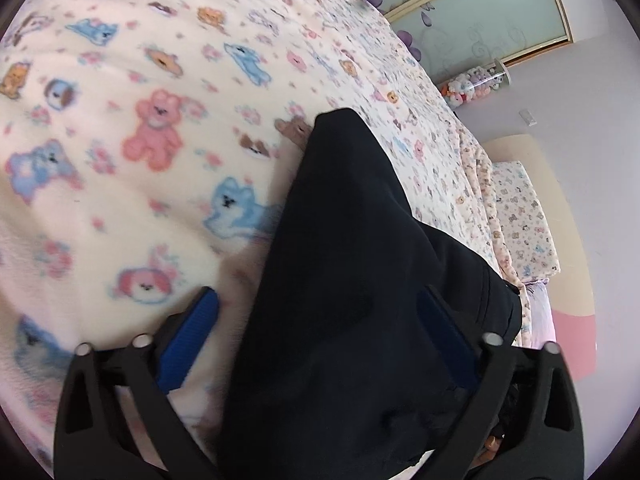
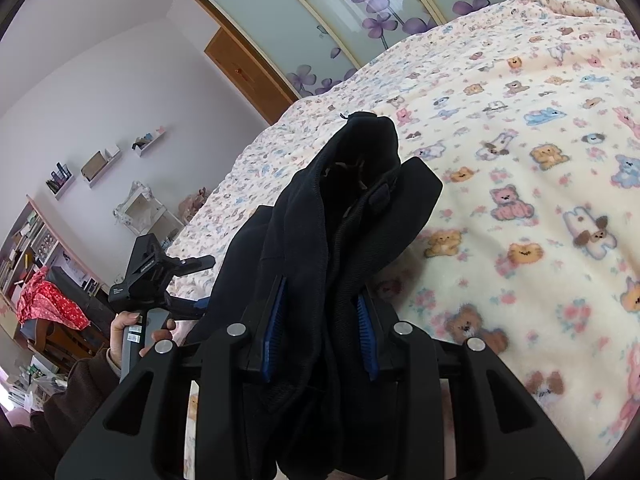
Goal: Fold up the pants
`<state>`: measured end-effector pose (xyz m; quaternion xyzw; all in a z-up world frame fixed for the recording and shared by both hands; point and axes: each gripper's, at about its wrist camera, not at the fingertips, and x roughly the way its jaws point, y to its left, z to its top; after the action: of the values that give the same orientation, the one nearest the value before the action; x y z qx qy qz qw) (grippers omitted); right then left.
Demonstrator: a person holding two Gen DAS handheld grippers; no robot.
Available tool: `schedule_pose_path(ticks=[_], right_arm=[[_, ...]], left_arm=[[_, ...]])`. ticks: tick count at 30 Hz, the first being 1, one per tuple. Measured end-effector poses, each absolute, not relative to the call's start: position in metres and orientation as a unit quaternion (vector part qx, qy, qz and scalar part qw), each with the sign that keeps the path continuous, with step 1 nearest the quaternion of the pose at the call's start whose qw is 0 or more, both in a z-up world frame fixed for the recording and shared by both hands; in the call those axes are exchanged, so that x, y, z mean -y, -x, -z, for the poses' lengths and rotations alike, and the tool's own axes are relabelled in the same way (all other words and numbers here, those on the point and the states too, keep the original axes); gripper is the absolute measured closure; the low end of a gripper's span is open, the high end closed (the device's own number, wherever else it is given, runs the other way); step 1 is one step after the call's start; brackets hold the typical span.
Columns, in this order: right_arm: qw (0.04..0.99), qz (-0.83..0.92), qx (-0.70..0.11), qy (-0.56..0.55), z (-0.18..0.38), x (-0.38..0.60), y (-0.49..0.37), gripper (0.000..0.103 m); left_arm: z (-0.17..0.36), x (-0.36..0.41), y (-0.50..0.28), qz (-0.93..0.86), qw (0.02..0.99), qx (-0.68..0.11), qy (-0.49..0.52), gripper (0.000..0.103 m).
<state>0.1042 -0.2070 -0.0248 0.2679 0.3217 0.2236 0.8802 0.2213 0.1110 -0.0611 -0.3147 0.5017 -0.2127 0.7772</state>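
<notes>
Pants (image 2: 340,232): black, thick knit-like fabric, bunched into a lumpy roll with a ribbed band and a small tab showing at the far end. Lifted off the bed (image 2: 520,184), not flat yet.

Right gripper (image 2: 322,328): jaws narrow, blue ribbed pads pressed into the bundle from both sides. Clamped on several layers at once, so my read is it's carrying the bulk of the weight.

Left gripper (image 1: 320,320): jaws wide. Cloth drapes between the fingers and covers most of the right pad; left pad (image 1: 188,340) is bare, with blanket showing in the gap beside it. Doesn't look like a pinch. Seen from the right wrist it sits to the left, near the bundle's edge, in the person's hand (image 2: 132,332).

Bed cover is cream fleece, soft pile, printed with pastel bears and dogs. Slightly rumpled but broad enough to lay the pants out.

Judgement: early stage, garment still needs spreading before any fold. Thick layered cloth may slip unevenly when released. Left needs a real edge grip first.
</notes>
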Motion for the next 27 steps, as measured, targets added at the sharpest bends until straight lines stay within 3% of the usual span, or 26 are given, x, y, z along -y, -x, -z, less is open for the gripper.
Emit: schedule_pose_path(ticks=[1,5,8,19,27], right_arm=[[0.880,-0.223,-0.322,-0.269,0.025,0.207,-0.104,0.069],[0.879,-0.220,-0.324,-0.272,0.026,0.209,-0.105,0.069],[0.878,-0.218,-0.325,-0.275,0.026,0.208,-0.103,0.069],[0.859,-0.214,-0.320,-0.337,0.038,0.223,-0.109,0.069],[0.797,-0.244,-0.295,-0.468,0.057,0.254,-0.117,0.076]], left_arm=[[0.063,-0.107,-0.223,0.218,0.772,-0.506,0.316,0.032],[0.062,-0.100,-0.223,0.198,0.778,-0.515,0.301,0.034],[0.060,-0.100,-0.221,0.187,0.780,-0.511,0.308,0.042],[0.035,-0.090,-0.200,0.171,0.823,-0.471,0.269,0.084],[-0.004,-0.064,-0.181,0.190,0.857,-0.421,0.227,0.089]])
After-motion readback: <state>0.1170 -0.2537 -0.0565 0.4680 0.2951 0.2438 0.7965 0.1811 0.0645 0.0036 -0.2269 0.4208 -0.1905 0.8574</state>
